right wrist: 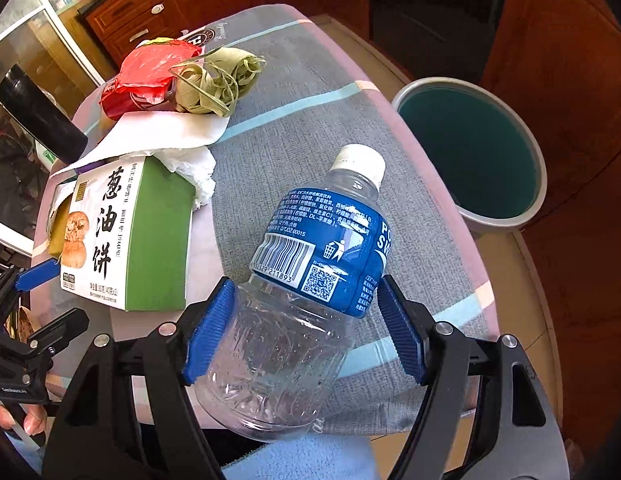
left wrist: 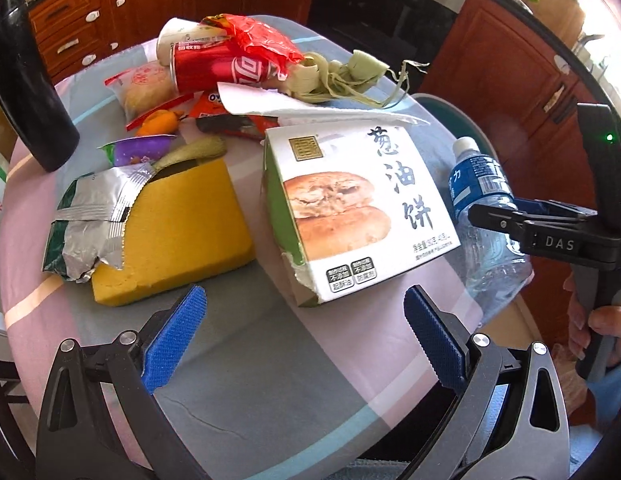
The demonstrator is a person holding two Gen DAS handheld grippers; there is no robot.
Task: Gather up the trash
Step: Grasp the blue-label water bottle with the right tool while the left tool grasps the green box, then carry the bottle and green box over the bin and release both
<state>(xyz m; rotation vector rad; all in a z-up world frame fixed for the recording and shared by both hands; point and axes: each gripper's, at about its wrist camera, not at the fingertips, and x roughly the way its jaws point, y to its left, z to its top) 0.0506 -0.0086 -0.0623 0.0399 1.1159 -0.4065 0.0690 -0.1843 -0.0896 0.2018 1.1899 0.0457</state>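
The bottle (right wrist: pixel 310 264) is pinched by the right gripper (right wrist: pixel 306 328); it should be kept squeezed and carried to the bin (right wrist: pixel 506 216), middle right. The left gripper (left wrist: pixel 306 336) is spread wide.

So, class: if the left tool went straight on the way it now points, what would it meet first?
Probably the white and green cardboard pastry box, lying just ahead of the open left tool on the striped tablecloth; depth is uncertain.
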